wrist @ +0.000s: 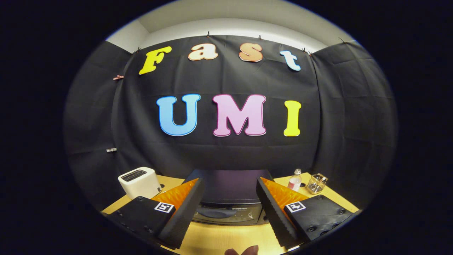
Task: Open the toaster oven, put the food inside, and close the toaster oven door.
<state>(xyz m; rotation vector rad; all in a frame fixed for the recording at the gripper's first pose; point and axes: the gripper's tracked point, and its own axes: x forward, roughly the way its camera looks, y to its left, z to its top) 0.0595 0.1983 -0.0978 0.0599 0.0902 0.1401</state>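
Note:
A dark toaster oven [228,198] stands on the wooden table [226,237] against the black cloth wall, straight ahead of me and partly hidden behind my fingers. Its door [226,214] looks closed, with the glass front facing me. My gripper [230,182] is open, with its two fingers spread wide on either side of the oven's front and nothing between them. A small pinkish-brown thing [244,250], perhaps the food, peeks up on the table just below the fingers; I cannot tell what it is.
A white pop-up toaster [139,181] sits on the table to the left of the oven. To the oven's right stand a small bottle [294,180] with a pink label and a wire mesh cup [316,183]. Black cloth walls close in the booth on three sides.

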